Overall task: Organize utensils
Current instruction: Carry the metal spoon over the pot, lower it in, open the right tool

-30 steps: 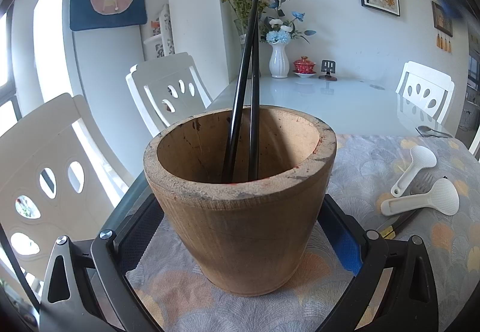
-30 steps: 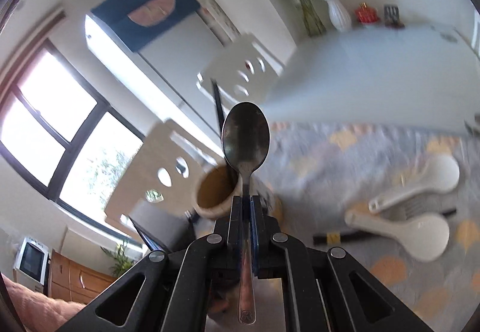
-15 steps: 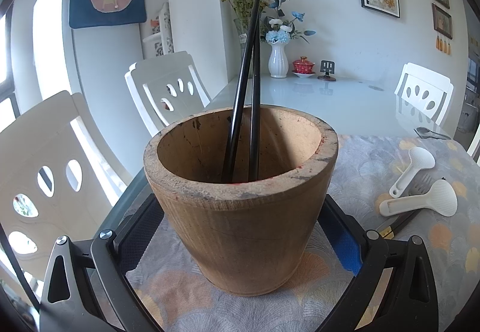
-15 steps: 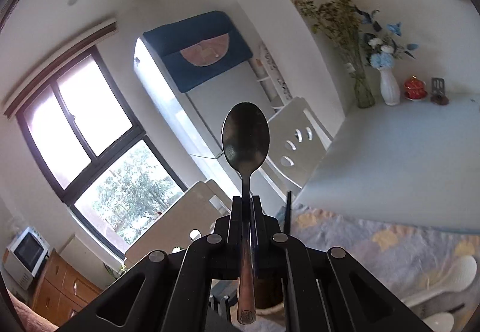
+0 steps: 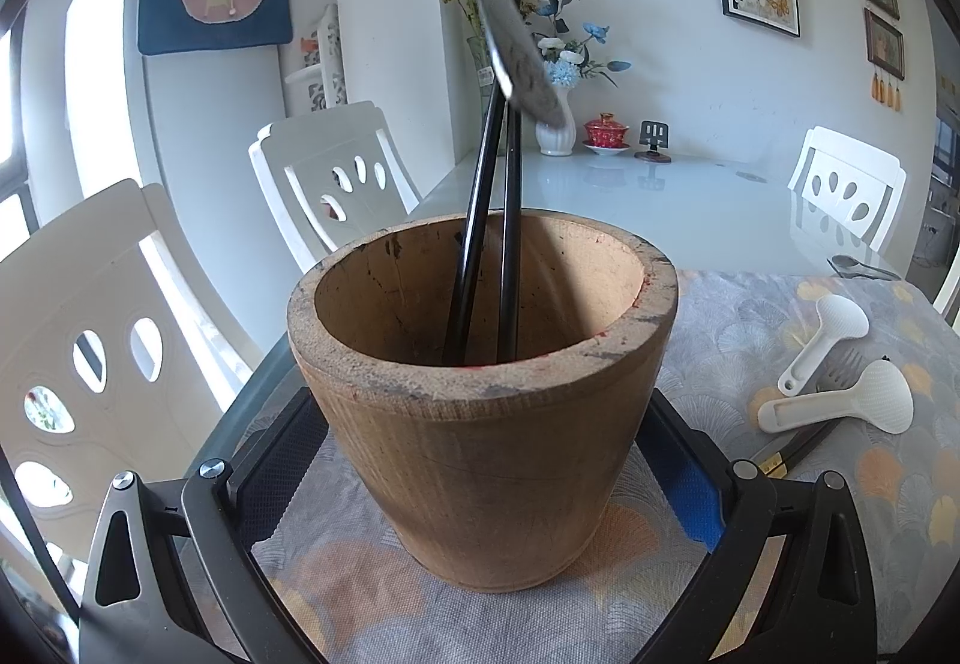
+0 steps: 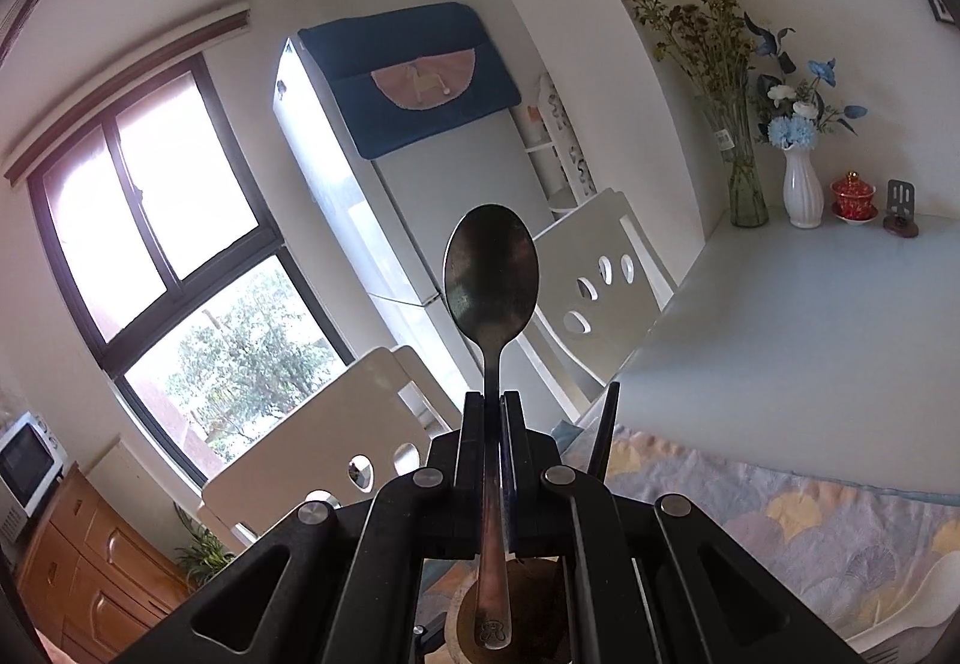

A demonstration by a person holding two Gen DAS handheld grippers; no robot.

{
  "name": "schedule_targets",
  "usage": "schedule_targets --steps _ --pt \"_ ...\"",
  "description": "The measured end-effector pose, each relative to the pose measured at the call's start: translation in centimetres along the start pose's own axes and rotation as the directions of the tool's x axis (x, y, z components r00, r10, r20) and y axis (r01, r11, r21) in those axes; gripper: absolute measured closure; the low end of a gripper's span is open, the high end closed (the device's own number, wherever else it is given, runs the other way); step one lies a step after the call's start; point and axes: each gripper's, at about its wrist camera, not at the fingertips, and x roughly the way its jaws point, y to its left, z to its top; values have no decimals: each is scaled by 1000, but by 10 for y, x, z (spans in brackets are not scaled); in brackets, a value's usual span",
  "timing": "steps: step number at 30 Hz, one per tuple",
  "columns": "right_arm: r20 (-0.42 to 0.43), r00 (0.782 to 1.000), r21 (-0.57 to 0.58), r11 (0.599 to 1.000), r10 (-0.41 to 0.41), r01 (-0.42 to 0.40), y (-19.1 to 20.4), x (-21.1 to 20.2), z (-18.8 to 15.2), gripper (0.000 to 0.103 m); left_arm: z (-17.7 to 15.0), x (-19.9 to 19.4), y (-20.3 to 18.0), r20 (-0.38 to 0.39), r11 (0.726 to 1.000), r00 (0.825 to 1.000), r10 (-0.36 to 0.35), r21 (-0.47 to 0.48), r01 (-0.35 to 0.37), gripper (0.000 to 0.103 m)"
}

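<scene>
A brown wooden cup [image 5: 480, 454] stands on the patterned cloth with two black chopsticks [image 5: 480, 220] leaning inside it. My left gripper [image 5: 480, 394] flanks the cup, its pads lying against both sides. My right gripper [image 6: 493, 400] is shut on the handle of a metal spoon [image 6: 489, 280], bowl pointing forward and up. In the left wrist view the spoon [image 5: 522, 64] hangs tilted above the cup's far rim, crossing the chopsticks. Under the right gripper, the cup's rim [image 6: 462, 628] and a chopstick tip [image 6: 606, 424] show.
On the cloth to the right lie two white rice paddles [image 5: 840, 406], a fork [image 5: 840, 373], a dark chopstick pair [image 5: 792, 448] and another metal spoon [image 5: 858, 265]. White chairs [image 5: 336, 172] stand to the left. Vases [image 5: 555, 130] sit at the table's far end.
My right gripper has carried the spoon left and up over the cup, rolling as it went; the spoon now shows at the top of the left wrist view. The left gripper and cup stayed still.
</scene>
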Motion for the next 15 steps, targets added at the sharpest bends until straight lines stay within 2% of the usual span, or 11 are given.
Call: schedule_targets --steps 12,13,15 --pt "-7 1000 13 1000 4 -4 -6 10 -11 98 1 0 -1 0 1000 1000 3 3 -3 2" --pt "-13 1000 12 1000 2 -2 -7 11 -11 96 1 0 -1 0 1000 1000 3 3 -3 2" --pt "-42 999 22 1000 -12 13 -8 12 -12 79 1 1 -2 -4 1000 1000 3 0 -3 1"
